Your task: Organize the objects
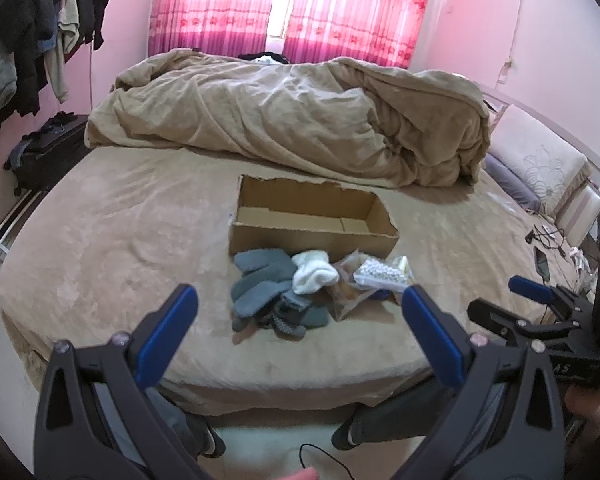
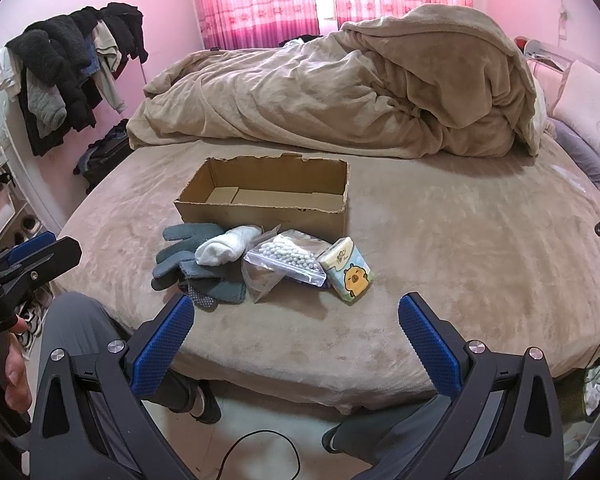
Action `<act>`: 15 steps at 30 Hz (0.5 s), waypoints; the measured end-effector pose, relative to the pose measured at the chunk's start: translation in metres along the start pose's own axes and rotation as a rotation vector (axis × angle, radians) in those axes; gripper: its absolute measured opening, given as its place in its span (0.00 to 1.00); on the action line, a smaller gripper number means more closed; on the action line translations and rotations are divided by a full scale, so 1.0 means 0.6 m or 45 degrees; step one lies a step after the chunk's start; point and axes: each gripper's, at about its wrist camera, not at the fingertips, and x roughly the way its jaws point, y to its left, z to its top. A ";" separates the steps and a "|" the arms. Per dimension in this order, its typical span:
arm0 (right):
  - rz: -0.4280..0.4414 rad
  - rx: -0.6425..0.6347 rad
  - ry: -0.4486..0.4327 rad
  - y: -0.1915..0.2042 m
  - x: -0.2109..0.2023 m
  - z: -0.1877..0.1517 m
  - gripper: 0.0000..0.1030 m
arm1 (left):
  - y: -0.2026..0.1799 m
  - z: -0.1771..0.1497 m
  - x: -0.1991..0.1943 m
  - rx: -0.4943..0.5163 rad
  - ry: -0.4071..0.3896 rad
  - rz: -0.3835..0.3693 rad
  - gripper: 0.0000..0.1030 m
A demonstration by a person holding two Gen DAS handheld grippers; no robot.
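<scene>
Nothing was sorted yet: the open brown cardboard box [image 2: 268,196] sat empty on the tan bed [image 2: 440,248], with grey knit gloves [image 2: 188,264], white socks [image 2: 228,246], bagged cotton swabs [image 2: 288,258] and a cartoon tissue pack [image 2: 350,272] piled just in front. Left tongs [image 1: 300,312] and right tongs [image 2: 296,320] both gaped wide, holding nothing.

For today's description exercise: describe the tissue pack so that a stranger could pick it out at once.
On the bed, find the open cardboard box; small items lie in a row before it. The tissue pack ends that row, beside the bag of cotton swabs, and alone bears a yellow cartoon animal.
</scene>
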 end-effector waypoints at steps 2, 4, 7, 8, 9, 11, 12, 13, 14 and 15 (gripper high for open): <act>0.001 0.002 0.002 -0.001 0.000 0.001 1.00 | 0.000 0.000 -0.001 -0.002 -0.005 0.002 0.99; 0.000 0.002 0.002 0.000 0.000 0.002 1.00 | 0.002 0.001 -0.003 -0.006 -0.013 0.003 0.99; 0.000 0.001 0.004 0.000 0.000 0.002 1.00 | 0.004 0.003 -0.006 -0.012 -0.025 0.003 0.99; 0.000 0.000 0.002 0.000 0.000 0.002 1.00 | 0.004 0.004 -0.007 -0.013 -0.026 0.003 0.99; -0.001 -0.001 0.001 0.000 0.000 0.001 1.00 | 0.005 0.005 -0.007 -0.015 -0.029 0.000 0.99; 0.002 0.000 0.000 -0.001 0.000 0.002 1.00 | 0.005 0.007 -0.007 -0.013 -0.032 -0.001 0.99; 0.000 0.000 0.004 -0.001 0.001 0.002 1.00 | 0.006 0.007 -0.006 -0.012 -0.030 -0.001 0.99; 0.000 0.001 0.004 0.000 0.000 0.002 1.00 | 0.006 0.007 -0.005 -0.013 -0.031 0.000 0.99; 0.002 0.003 0.007 -0.001 0.001 0.003 1.00 | 0.006 0.007 -0.005 -0.013 -0.030 -0.002 0.99; 0.001 0.003 0.008 -0.002 0.001 0.002 1.00 | 0.006 0.007 -0.004 -0.011 -0.029 -0.002 0.99</act>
